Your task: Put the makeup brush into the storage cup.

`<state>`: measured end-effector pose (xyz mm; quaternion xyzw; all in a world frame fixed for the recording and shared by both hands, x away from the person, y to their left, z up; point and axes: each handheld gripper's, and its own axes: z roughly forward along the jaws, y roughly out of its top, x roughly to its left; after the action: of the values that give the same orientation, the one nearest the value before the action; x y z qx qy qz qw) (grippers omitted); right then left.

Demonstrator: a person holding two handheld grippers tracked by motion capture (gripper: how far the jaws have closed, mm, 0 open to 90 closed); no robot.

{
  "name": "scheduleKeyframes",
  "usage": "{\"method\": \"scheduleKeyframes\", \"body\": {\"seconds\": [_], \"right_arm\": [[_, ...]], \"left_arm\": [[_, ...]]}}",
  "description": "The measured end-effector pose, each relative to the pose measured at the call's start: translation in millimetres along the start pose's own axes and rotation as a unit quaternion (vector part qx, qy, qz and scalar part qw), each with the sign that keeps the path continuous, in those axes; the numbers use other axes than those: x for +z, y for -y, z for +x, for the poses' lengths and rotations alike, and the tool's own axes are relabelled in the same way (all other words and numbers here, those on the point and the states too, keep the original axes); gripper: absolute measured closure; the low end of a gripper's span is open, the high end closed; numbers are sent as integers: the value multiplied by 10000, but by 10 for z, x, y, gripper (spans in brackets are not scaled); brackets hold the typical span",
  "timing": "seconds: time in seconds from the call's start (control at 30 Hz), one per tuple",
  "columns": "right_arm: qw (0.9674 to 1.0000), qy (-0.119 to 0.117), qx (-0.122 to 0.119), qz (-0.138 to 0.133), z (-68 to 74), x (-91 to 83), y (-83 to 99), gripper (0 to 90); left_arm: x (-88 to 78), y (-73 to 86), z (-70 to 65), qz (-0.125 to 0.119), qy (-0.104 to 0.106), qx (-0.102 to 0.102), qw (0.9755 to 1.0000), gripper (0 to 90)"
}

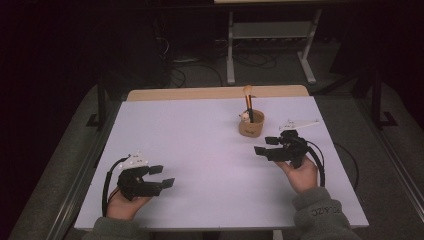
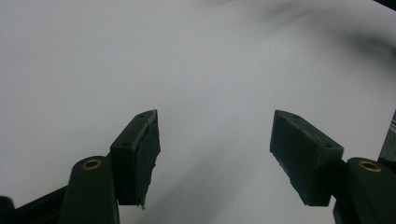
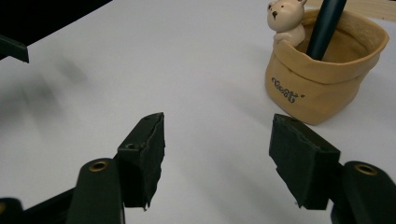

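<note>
Nearest me, the left tongs (image 1: pixel 159 176) hang open and empty over the bare white surface (image 1: pixel 200 150), well apart from everything. The right tongs (image 1: pixel 266 145), also open and empty, sit near the tan pouch-shaped holder (image 1: pixel 251 125) just beyond them, its makeup brush (image 1: pixel 248 102) standing roughly upright.

Black tongs (image 1: pixel 165 176) (image 1: pixel 266 145) with brass screws, looping black cables, grey sleeves (image 1: pixel 320 215) (the right lettered).

1. The white table (image 1: pixel 200 150) lies bare between both grippers and across its left half.
2. A tan pot (image 1: pixel 251 125) holding a brush (image 1: pixel 248 102) stands near the right gripper (image 1: pixel 266 145).
</note>
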<state>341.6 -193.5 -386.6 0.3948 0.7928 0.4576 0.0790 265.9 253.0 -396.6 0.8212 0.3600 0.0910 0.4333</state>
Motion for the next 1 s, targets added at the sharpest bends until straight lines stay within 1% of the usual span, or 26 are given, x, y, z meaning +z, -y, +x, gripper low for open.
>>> {"method": "scheduleKeyframes", "body": {"seconds": [0.03, 0.07, 0.1, 0.13, 0.27, 0.3, 0.43, 0.57, 0.6, 0.63, 0.7, 0.73, 0.77, 0.83, 0.9, 1.0], "right_arm": [[10000, -4, 14, 14, 2, 1, 0, 349], [10000, -5, 0, 13, 1, 4, 1, 348], [10000, -6, -8, 22, 1, 6, 1, 348], [10000, -6, -5, 31, 3, 7, 2, 348], [10000, 1, -35, 27, 2, 15, 9, 348], [10000, -2, -24, 36, 2, 18, 12, 348], [10000, 5, 21, 82, 11, 23, 22, 348], [9999, 4, 22, 123, 11, 33, 34, 345], [9999, 5, -13, 105, 5, 43, 44, 345], [9999, 17, 26, 104, 5, 44, 57, 345], [10000, -6, 86, 37, -14, 51, 90, 344], [9999, -20, 129, 9, -23, 64, 112, 344], [9998, -37, 180, 25, -25, 80, 135, 344], [9997, -31, 190, 136, -21, 119, 178, 344], [9998, -37, 164, 141, -17, 141, 209, 343], [9997, -44, 215, 135, -14, 144, 225, 343]], "left_arm": [[2, 3, -6, 10, 1, -52, 10000, 328], [3, 1, -1, 30, 0, -19, 10000, 327], [3, -1, 10, 42, -4, 57, 10000, 328], [5, 2, 2, 37, 2, -19, 10000, 328], [9, 3, 4, 24, -7, -25, 10000, 326], [10, 2, 11, 36, -5, 25, 10000, 326], [12, 3, 8, 46, 1, -21, 10000, 326], [18, 4, 10, 40, -3, -19, 10000, 326], [22, 7, 8, 47, -2, -39, 10000, 326], [26, 10, 3, 57, 1, -78, 10000, 326], [35, 13, 11, 64, 3, -42, 10000, 326], [42, 14, 9, 54, 2, -59, 10000, 326], [44, 15, 13, 72, 2, -56, 10000, 327], [48, 17, 16, 71, 10, -73, 9999, 327], [51, 17, 12, 67, 12, -92, 9999, 327], [61, 16, 7, 101, 11, -84, 9999, 327]]}}
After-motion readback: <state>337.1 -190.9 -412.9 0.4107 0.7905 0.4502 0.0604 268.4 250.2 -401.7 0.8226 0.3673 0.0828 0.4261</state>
